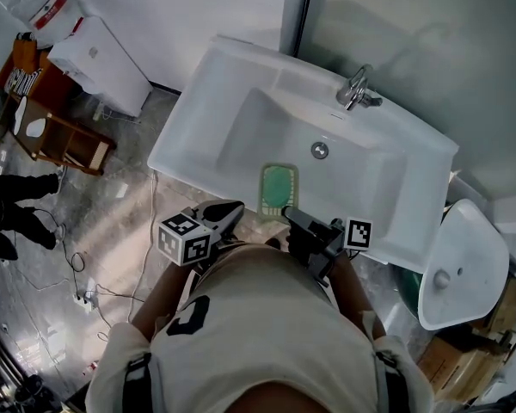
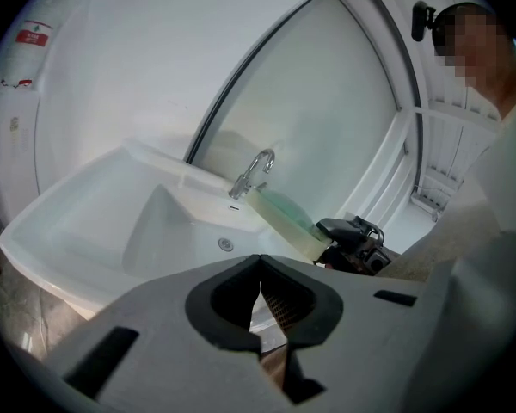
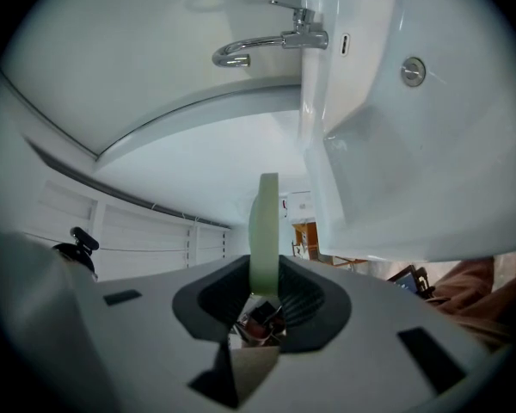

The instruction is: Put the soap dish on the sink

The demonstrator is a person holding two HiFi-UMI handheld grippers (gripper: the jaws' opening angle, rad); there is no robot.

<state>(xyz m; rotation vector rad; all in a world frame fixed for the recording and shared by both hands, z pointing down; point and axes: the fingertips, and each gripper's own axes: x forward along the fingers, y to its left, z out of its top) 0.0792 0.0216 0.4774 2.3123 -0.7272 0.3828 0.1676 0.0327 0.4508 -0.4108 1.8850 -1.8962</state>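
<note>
The soap dish (image 1: pixel 278 189) is a pale green oblong tray with a darker green inset. It hangs over the front rim of the white sink (image 1: pixel 202 89), held by its near end in my right gripper (image 1: pixel 288 214). In the right gripper view the soap dish (image 3: pixel 264 226) stands edge-on between the pads of the right gripper (image 3: pixel 264 286), with the sink (image 3: pixel 430 196) and faucet (image 3: pixel 258 46) beyond. My left gripper (image 1: pixel 232 210) hovers just left of the dish, shut and empty. The left gripper view shows the left gripper (image 2: pixel 259 261), the soap dish (image 2: pixel 284 218) and the right gripper (image 2: pixel 348 235).
The chrome faucet (image 1: pixel 355 89) stands at the sink's back rim, and the drain (image 1: pixel 320 151) lies in the basin. A second white basin (image 1: pixel 460 261) rests at the right. A wooden shelf (image 1: pixel 60 136), a white box (image 1: pixel 99 63) and floor cables (image 1: pixel 77 274) lie left.
</note>
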